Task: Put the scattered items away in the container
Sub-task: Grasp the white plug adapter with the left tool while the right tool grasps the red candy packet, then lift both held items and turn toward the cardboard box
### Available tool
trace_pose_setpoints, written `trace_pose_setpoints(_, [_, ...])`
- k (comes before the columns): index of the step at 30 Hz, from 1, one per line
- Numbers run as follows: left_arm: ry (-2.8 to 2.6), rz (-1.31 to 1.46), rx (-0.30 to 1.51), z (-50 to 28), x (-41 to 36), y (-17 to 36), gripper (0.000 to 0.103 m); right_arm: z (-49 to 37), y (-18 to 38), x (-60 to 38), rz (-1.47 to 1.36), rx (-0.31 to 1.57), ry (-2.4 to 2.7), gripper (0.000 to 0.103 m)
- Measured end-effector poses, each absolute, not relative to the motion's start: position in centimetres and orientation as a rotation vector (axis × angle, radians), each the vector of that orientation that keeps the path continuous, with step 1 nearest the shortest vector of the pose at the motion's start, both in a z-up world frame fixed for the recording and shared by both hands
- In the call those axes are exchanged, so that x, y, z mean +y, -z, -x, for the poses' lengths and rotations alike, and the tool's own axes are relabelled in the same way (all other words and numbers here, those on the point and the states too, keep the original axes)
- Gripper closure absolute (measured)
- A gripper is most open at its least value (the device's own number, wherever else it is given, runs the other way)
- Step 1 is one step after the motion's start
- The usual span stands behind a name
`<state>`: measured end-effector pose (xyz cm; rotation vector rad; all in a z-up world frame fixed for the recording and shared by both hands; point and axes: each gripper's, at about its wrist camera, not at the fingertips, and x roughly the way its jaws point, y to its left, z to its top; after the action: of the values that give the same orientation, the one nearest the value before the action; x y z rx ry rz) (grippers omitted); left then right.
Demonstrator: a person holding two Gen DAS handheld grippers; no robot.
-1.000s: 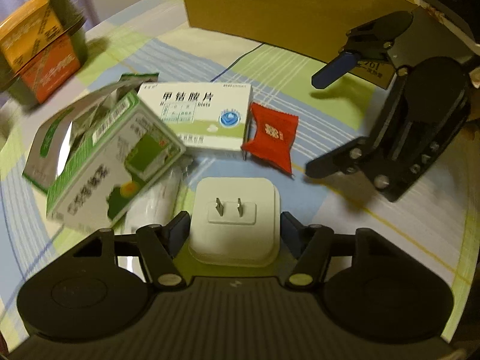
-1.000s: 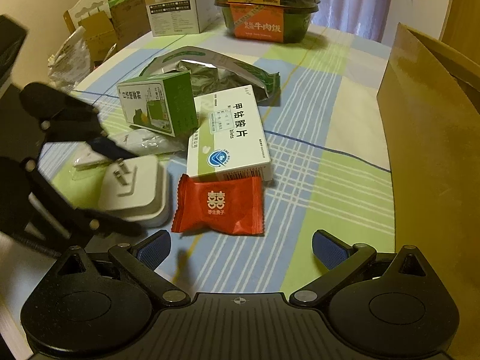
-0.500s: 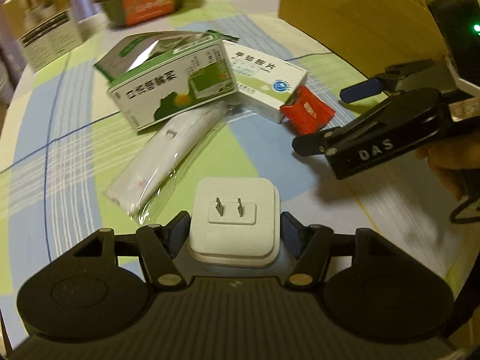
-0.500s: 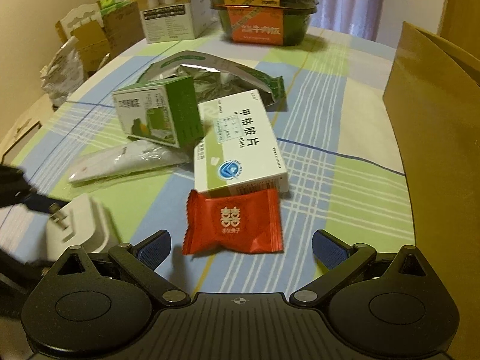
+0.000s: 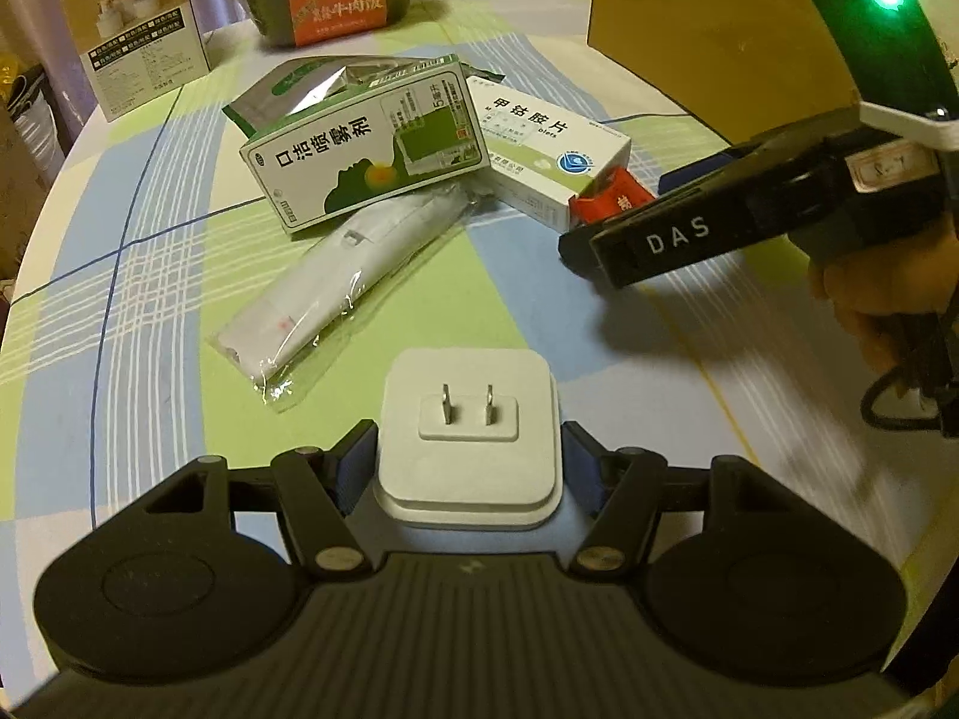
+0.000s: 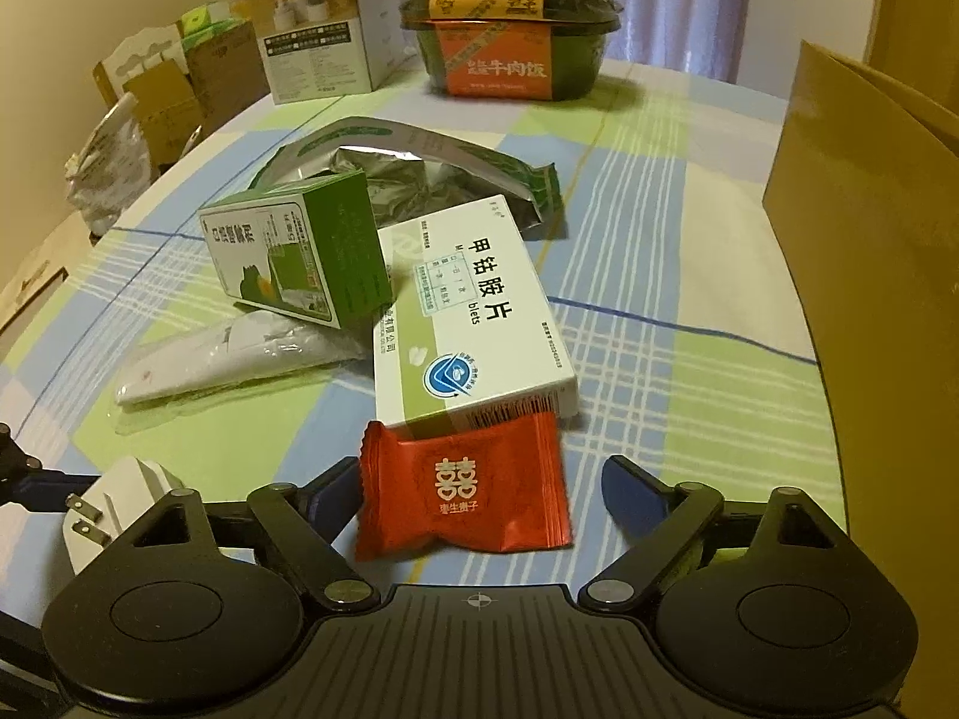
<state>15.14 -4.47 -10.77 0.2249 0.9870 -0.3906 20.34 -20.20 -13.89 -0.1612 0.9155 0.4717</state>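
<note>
Left gripper [image 5: 469, 455] pinching white plug [image 5: 467, 440], bottom centre. Right gripper [image 6: 473, 479] spread around red candy [image 6: 464, 488] at lower centre. Cardboard box [image 6: 863, 251] along right edge.

Dim, warm yellowish indoor light; soft shadows fall under the right gripper [image 5: 611, 239]. Fisheye bending curves the worktop [image 6: 647, 275] edges, and the left view's right side smears with motion blur.

A dark food bowl [image 6: 513, 54] with an orange sleeve stands beside a white printed carton [image 6: 317, 48] at the table's [image 6: 647, 275] far edge.
</note>
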Motion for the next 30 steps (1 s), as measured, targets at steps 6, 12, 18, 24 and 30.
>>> trace_pose_setpoints(6, [0.387,-0.223,0.982,-15.0,-4.5,10.7,0.042,-20.2,13.6,-20.1,0.219,0.909,-0.489,0.048])
trace_pose_setpoints(12, [0.388,-0.227,0.983,-14.9,-4.6,10.6,0.042,-19.6,13.4,-20.1,0.216,0.921,-0.488,0.058])
trace_pose_setpoints(18, [0.386,-0.233,0.98,-14.9,-4.7,10.5,0.042,-18.8,13.3,-20.4,0.202,0.928,-0.484,0.059])
trace_pose_setpoints(24, [0.383,-0.231,0.978,-15.1,-4.8,10.5,0.042,-18.2,13.0,-20.7,0.185,0.934,-0.48,0.059])
trace_pose_setpoints(30, [0.38,-0.235,0.987,-15.2,-4.8,10.4,0.043,-17.7,12.6,-20.9,0.177,0.932,-0.479,0.059])
